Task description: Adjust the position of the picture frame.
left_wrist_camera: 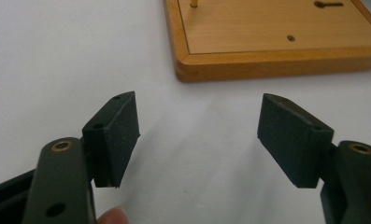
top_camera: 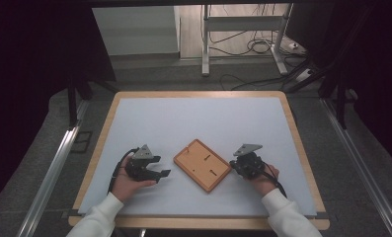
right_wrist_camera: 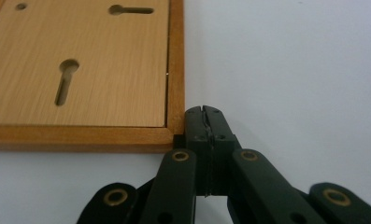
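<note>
A wooden board (top_camera: 202, 164) with a raised rim lies back side up in the middle of the white mat, turned at an angle. Keyhole slots (right_wrist_camera: 65, 80) are cut into its panel, and a thin peg (left_wrist_camera: 194, 3) stands near one corner. My left gripper (top_camera: 160, 174) rests on the mat left of the board, jaws wide open with nothing between the pads (left_wrist_camera: 122, 135). My right gripper (top_camera: 233, 164) sits at the board's right corner with its jaws shut. In the right gripper view the closed tips (right_wrist_camera: 204, 122) touch the frame's corner (right_wrist_camera: 174, 126).
The white mat (top_camera: 198, 118) covers a wooden table (top_camera: 292, 123) with bare room behind and on both sides of the board. Beyond the far edge stand metal legs (top_camera: 205, 39) and loose cables (top_camera: 253, 47) on the floor. Dark curtains hang on both sides.
</note>
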`<state>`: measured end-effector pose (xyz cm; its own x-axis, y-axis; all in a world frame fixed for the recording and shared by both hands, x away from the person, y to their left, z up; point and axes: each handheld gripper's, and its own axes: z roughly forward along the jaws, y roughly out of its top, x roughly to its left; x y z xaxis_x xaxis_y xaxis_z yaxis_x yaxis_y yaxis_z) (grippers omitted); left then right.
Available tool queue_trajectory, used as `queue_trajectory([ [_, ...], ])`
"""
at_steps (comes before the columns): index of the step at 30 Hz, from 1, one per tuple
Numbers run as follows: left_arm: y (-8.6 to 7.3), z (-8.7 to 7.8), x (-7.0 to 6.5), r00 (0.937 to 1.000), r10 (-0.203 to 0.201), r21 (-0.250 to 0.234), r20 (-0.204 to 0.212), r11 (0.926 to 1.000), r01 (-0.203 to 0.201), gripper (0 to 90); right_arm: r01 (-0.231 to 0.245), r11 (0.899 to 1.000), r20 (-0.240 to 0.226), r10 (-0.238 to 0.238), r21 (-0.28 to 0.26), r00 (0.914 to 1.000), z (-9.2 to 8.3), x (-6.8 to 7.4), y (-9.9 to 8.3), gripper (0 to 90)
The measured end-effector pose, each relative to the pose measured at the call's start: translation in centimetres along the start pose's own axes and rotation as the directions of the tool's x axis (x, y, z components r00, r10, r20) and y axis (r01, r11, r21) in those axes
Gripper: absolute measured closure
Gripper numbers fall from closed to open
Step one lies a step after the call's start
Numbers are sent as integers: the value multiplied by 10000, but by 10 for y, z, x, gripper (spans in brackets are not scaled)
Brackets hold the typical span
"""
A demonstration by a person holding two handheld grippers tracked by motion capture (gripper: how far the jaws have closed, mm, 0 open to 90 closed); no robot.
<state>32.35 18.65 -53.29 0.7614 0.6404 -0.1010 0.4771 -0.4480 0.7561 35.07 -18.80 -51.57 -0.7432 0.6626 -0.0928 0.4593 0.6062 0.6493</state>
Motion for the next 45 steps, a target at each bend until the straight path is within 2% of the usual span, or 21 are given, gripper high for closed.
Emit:
queue_trajectory([
  [16, 2, 0, 0, 10000, 29, -35, -24, 10000, -29, 288, 173, 9998, -861, -181, -98, 9961, -11, 37, -11, 900],
  [20, 2, 0, 0, 10000, 36, -5, -36, 10000, -36, 288, 368, 9993, -1033, -376, -97, 9939, -12, 49, -11, 900],
  [26, 2, 0, 0, 10000, 32, -2, -54, 10000, -32, 287, 529, 9984, -1214, -550, -206, 9911, -14, 58, -9, 900],
  [32, 2, 1, 0, 10000, 45, 25, -70, 10000, -45, 287, 320, 9991, -1482, -358, -284, 9883, -14, 57, -10, 900],
  [35, 2, 0, 0, 10000, 43, 17, -77, 10000, -43, 288, 499, 9982, -1584, -546, -332, 9859, -13, 54, -10, 900],
  [39, 1, 0, 0, 9999, 38, -4, -95, 10000, -38, 288, 494, 9985, -1663, -528, -245, 9847, -12, 52, -13, 900],
  [45, 1, -1, 2, 9999, 2, -17, -134, 10000, -3, 288, 209, 9984, -1426, -282, -526, 9894, -22, 39, -21, 900],
])
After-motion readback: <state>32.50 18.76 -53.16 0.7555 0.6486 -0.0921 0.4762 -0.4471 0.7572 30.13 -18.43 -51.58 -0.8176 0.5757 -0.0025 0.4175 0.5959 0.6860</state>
